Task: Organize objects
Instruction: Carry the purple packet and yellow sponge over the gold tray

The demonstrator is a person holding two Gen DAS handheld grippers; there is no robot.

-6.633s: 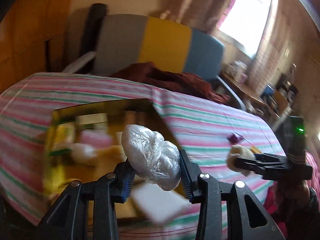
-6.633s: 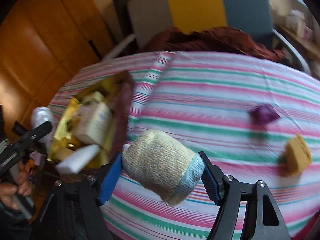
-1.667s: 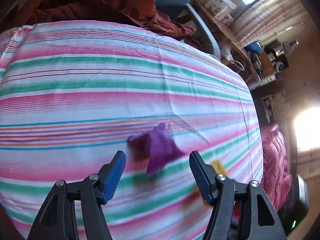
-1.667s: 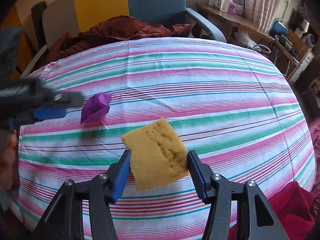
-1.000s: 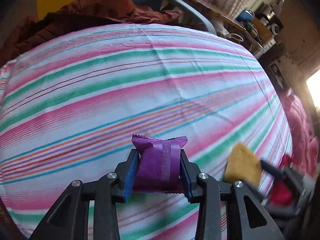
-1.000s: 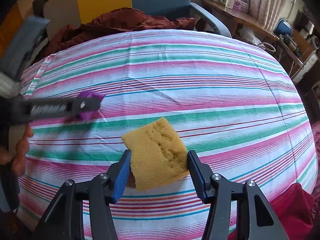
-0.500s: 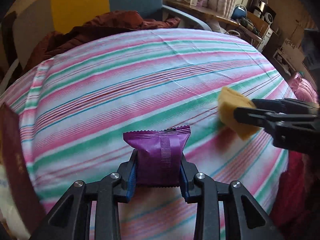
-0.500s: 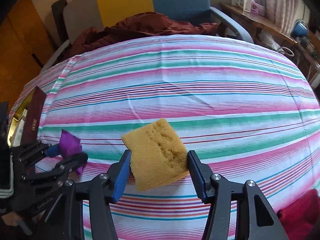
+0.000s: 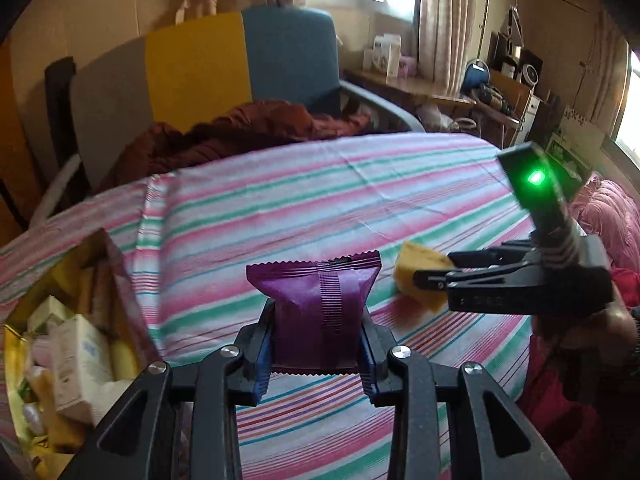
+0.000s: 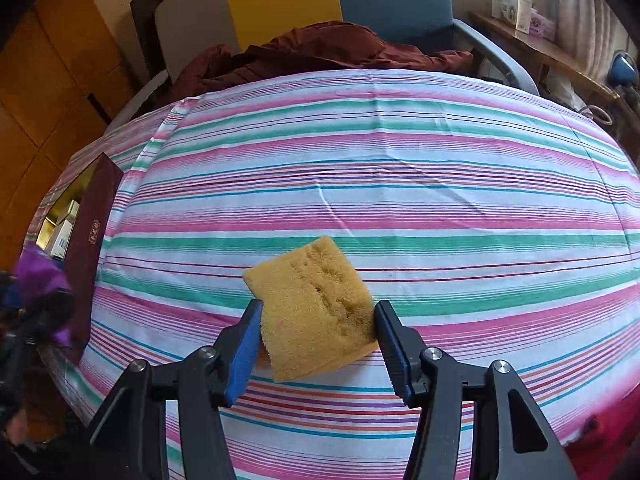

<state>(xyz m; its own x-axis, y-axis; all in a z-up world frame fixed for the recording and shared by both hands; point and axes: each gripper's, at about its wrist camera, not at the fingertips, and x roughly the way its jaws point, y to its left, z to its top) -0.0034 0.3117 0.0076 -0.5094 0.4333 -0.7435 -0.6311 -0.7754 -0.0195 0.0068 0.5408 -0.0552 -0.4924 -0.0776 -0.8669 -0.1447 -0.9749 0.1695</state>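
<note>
Left gripper: jaws clamped on purple packet, pads pressing both sides, packet upright, lifted clear of striped cloth. Right gripper: jaws closed on yellow sponge, sponge tilted, held above cloth. In left wrist view, sponge at 3 o'clock of packet, near, not touching. Open box at 9 o'clock of packet, on cloth edge, holding cartons. Chair with brown garment at 12 o'clock, beyond cloth.
</note>
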